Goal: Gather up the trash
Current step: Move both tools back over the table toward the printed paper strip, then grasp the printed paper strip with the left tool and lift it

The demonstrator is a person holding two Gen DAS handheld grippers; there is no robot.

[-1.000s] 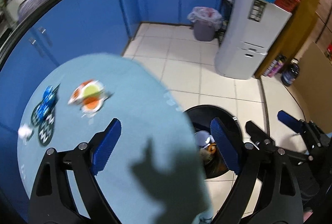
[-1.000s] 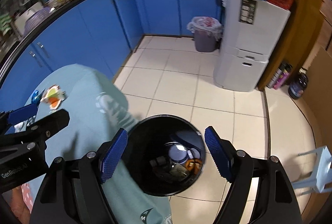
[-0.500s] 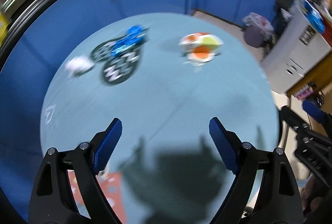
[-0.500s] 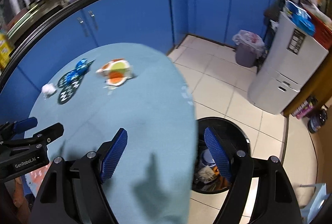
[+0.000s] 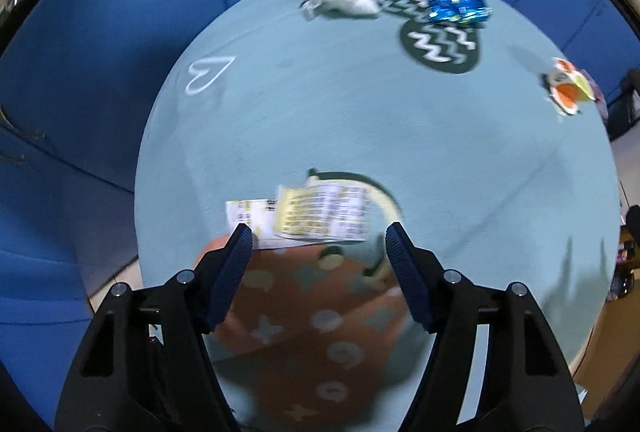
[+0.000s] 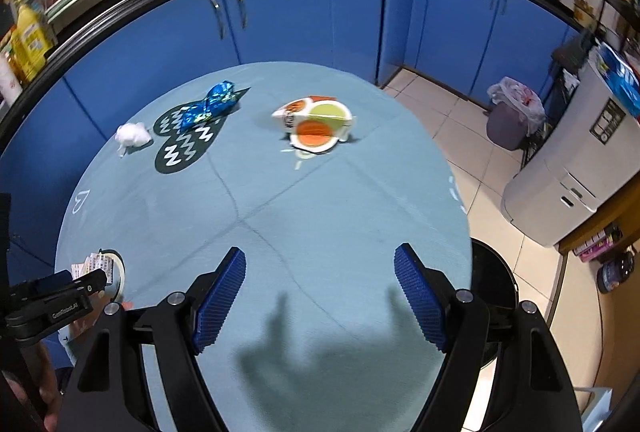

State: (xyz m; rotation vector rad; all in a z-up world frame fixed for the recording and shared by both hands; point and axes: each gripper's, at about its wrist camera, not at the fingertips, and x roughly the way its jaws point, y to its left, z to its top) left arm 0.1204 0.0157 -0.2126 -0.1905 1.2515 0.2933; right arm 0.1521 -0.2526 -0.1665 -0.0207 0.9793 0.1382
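The left gripper (image 5: pixel 318 238) hangs over the paper wrapper (image 5: pixel 304 218) near the table (image 5: pixel 360 135) edge, jaws just narrowing, nothing pinched yet; the right gripper (image 6: pixel 320 296) waits released above bare cloth, bin (image 6: pixel 494 272) beside it.

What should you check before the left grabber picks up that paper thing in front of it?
1. Left gripper jaws open: ok. They have just been closing, with nothing between them yet.
2. Printed paper wrapper ahead of the jaws: ok, its near edge lies just off the tips.
3. Wrapper lying flat and free: cannot tell, the picture is blurred.
4. Right gripper out of the way: ok, open and empty over the bare tablecloth.
5. Black bin reachable: ok, it stands on the floor beside the table edge.
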